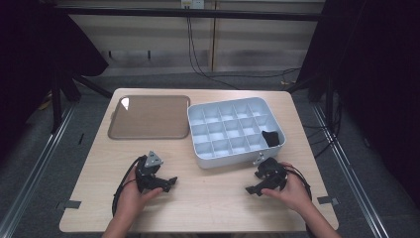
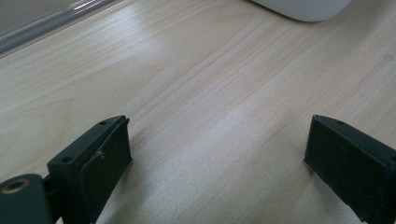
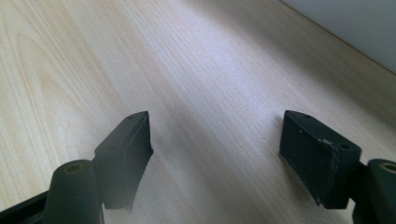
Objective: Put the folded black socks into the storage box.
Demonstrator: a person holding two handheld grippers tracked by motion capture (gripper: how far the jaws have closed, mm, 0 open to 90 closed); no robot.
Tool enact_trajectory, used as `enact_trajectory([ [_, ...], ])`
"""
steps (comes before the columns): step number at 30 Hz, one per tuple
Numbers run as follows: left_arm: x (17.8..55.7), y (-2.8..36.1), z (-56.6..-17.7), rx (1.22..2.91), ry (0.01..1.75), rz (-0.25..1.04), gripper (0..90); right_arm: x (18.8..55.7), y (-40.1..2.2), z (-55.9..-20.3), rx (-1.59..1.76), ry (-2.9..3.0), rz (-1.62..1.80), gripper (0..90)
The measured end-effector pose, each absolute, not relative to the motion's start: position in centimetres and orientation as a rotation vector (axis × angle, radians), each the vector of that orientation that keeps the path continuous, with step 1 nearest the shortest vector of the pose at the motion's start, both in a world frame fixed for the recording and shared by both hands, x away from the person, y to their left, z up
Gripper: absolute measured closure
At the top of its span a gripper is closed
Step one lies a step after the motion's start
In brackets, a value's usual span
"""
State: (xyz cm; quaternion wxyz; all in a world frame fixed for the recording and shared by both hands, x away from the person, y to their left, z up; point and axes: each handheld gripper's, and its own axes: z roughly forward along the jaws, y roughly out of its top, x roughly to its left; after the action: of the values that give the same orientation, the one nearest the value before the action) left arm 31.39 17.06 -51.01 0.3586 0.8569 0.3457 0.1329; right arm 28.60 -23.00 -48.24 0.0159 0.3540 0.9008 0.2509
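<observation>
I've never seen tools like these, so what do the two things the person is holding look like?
Each hand-held gripper is black, with two blocky flat-faced jaws. The left hand-held gripper carries a grey three-cornered plate on top, and a black cable loops from it. The right hand-held gripper trails a black cable too. The forearms are bare, with no sleeves in view.

grey floor [image 1: 59, 148], dark curtains [image 1: 381, 74]

Tray [image 1: 148, 117] left of divided box [image 1: 236, 133], grippers before them
</observation>
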Motion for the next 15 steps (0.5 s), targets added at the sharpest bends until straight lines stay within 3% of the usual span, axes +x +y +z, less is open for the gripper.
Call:
enact_trajectory([
  [15, 31.4, 17.1, -51.0, 2.209, 0.893, 0.344, 6.3, 27.2, -23.2, -49.1, 1.011, 2.716, 0.859, 19.7],
])
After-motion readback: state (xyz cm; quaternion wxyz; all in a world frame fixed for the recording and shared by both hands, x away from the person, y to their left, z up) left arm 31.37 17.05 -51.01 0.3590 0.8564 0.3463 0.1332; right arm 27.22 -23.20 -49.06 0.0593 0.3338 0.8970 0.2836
